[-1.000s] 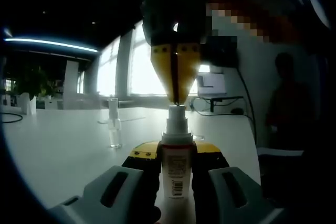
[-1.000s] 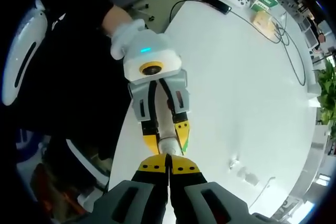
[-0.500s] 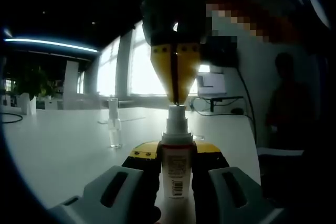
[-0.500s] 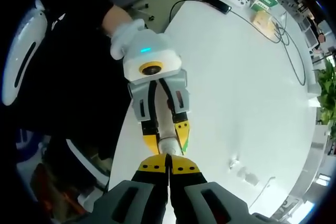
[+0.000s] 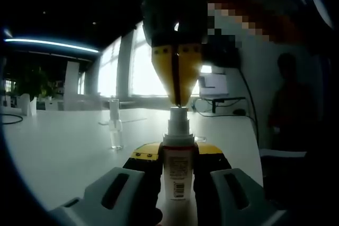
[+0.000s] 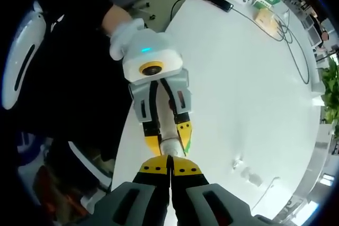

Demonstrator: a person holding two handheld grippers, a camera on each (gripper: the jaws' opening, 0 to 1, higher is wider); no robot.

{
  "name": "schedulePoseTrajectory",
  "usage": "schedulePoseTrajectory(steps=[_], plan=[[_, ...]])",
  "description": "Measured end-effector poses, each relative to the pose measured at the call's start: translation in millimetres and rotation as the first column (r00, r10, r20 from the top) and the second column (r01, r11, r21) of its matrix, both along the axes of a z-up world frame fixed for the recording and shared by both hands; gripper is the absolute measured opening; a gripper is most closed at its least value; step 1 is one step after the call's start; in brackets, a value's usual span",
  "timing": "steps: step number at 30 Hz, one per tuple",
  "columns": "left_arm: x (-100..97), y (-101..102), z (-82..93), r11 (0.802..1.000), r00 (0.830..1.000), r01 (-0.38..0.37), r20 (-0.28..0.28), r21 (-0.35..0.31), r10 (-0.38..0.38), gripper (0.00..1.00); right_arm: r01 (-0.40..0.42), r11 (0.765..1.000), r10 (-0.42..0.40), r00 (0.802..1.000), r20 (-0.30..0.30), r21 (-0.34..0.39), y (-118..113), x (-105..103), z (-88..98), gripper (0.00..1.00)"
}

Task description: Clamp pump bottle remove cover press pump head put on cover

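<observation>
You have a white desk (image 6: 249, 78) with a black cable (image 6: 254, 22), and a potted plant (image 5: 29, 86) far off.

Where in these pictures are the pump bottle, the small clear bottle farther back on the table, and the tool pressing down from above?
pump bottle (image 5: 177, 170): left gripper view, its labelled body.
small clear bottle (image 5: 115, 130): left gripper view, its body.
right tool (image 5: 178, 100): left gripper view, its closed yellow tips on the pump head.

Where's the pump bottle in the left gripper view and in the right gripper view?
Left gripper view: pump bottle stands upright at bottom centre, clamped by the left gripper.
Right gripper view: pump bottle seen from above, just below centre.
Shared landmark: the right gripper, its closed yellow tips on the pump head in both views.
</observation>
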State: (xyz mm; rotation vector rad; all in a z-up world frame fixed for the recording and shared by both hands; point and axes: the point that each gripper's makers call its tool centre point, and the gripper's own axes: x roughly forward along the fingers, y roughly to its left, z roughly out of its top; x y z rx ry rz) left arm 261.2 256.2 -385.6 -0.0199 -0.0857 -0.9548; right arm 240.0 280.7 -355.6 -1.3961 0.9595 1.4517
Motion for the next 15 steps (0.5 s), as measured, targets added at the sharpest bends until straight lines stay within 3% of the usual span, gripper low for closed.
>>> schedulePoseTrajectory(steps=[9, 15], plan=[[-0.3, 0.1, 0.2, 1.0, 1.0, -0.001, 0.0, 0.0, 0.001, 0.13, 0.012, 1.0, -0.013, 1.0, -0.009, -0.01, 1.6, -0.8, -5.4, 0.0], [0.8, 1.2, 0.1, 1.0, 1.0, 0.0, 0.0, 0.0, 0.0, 0.13, -0.02, 0.999, 0.021, 1.0, 0.009, -0.027, 2.5, -1.3, -4.4, 0.0]])
